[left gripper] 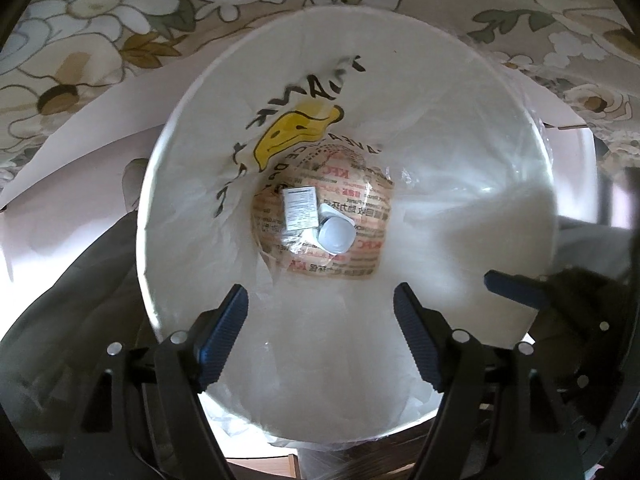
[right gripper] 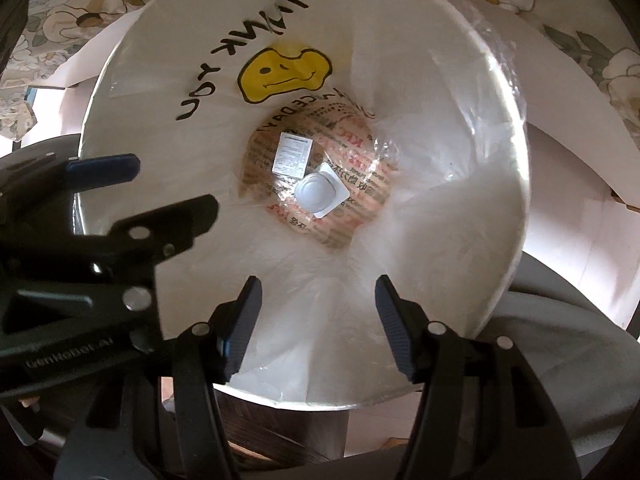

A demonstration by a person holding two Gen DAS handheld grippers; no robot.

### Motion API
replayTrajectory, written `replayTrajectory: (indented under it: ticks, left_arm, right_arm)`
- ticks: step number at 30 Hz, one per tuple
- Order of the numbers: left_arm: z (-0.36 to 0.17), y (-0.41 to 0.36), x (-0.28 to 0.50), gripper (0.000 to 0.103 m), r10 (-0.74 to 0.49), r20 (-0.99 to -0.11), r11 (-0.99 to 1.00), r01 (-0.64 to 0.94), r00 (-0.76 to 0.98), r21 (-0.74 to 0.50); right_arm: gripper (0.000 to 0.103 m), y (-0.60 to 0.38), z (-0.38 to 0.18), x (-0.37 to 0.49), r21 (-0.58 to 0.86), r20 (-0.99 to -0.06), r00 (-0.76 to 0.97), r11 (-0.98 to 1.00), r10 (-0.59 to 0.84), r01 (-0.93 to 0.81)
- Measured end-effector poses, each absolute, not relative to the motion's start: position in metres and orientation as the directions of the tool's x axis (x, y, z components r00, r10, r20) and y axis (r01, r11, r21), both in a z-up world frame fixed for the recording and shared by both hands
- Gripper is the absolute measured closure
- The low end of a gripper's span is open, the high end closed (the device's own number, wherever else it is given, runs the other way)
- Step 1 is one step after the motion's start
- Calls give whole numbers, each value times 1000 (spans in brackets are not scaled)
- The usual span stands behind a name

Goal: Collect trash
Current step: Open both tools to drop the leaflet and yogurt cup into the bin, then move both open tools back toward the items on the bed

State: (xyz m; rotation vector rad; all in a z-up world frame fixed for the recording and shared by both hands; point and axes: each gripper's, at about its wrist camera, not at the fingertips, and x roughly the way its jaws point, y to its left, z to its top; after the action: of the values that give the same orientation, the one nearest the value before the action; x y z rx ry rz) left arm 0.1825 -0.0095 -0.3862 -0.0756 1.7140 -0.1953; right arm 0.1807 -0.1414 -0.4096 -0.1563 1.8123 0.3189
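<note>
White bin (left gripper: 188, 128), lined with a thin smiley-print bag (right gripper: 280, 68), stood under both grippers. Liner judged soft, slippery, light; best gripped at the rim fold. At the bottom lay a printed paper wrapper (left gripper: 360, 256), a label slip (left gripper: 299, 208) and a small plastic cup (left gripper: 336, 236). Left gripper (left gripper: 320, 336) and right gripper (right gripper: 318, 320): fingers apart, empty.

Both wrist views close above, facing down into bin (left gripper: 532, 184)

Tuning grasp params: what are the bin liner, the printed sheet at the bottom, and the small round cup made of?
Bin liner: thin glossy plastic film, judging by wrinkles and glare. Printed sheet: looks like matte brown paper, KFC print. Round cup: likely smooth white moulded plastic with a flat flange.
</note>
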Motion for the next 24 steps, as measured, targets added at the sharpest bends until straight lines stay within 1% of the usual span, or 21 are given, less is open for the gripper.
replayTrajectory:
  ticks: [7,11,17,24]
  left_arm:
    - [-364,-4,171,26,-173,-978,982,55,-113,-180]
    - [-341,-8,160,26,-156,-985,981,108,-70,-162]
    - [-279,-9,149,26,-146,-988,972,194,48,-134]
    - [-206,-15,140,26,-128,-980,960,267,153,-83]
  right_arm:
    - [43,-143,-394,174,124,-970,-238,950,55,-286]
    - [43,-146,-376,170,123,-977,-206,945,62,-302]
    - [43,-153,-328,165,124,-988,-132,930,82,-345]
    - [43,-172,-260,163,134,-991,-32,923,132,-362]
